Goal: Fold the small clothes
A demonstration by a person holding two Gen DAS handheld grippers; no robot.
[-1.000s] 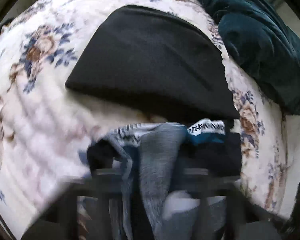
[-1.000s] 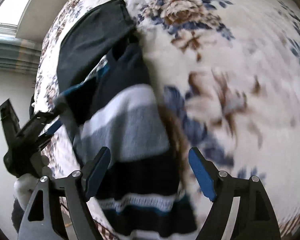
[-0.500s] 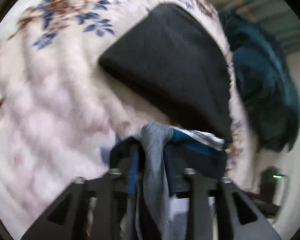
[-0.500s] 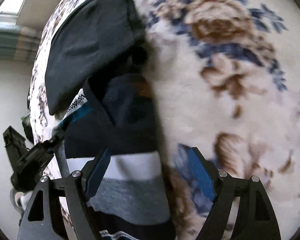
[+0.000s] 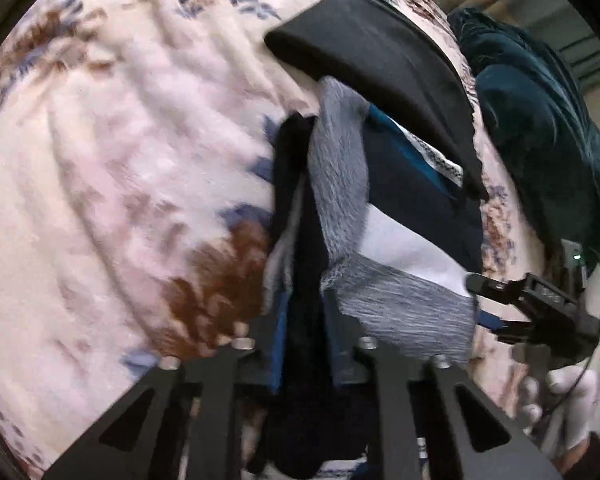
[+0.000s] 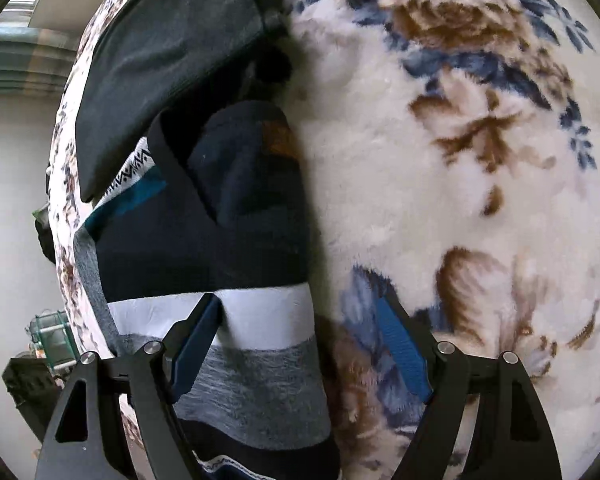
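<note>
While my left gripper point(image 5: 304, 344) clamps a bunched fold of the striped garment point(image 5: 384, 216), its two fingers sit close together with the dark and grey cloth pinched between them. That garment, banded in navy, white, grey and teal with a patterned trim, lies on the floral blanket point(image 5: 120, 160), stretching from my left fingers toward the far right. Its far end touches, and partly slips under, a folded black garment point(image 5: 380, 60) resting farther off on the blanket. Beyond that, at the far right, a dark teal velvet cloth point(image 5: 548, 128) is heaped. My right gripper point(image 6: 300, 344) is spread wide, grasping nothing: the left blue pad point(image 6: 196, 344) rests at the white band of the striped garment point(image 6: 236, 248), while the right pad point(image 6: 400, 344) hangs over the bare blanket point(image 6: 460, 160). From the left wrist view, the right gripper point(image 5: 492, 312) shows at the near right, against the garment's grey edge, with a white-gloved hand point(image 5: 560, 400) behind it.
</note>
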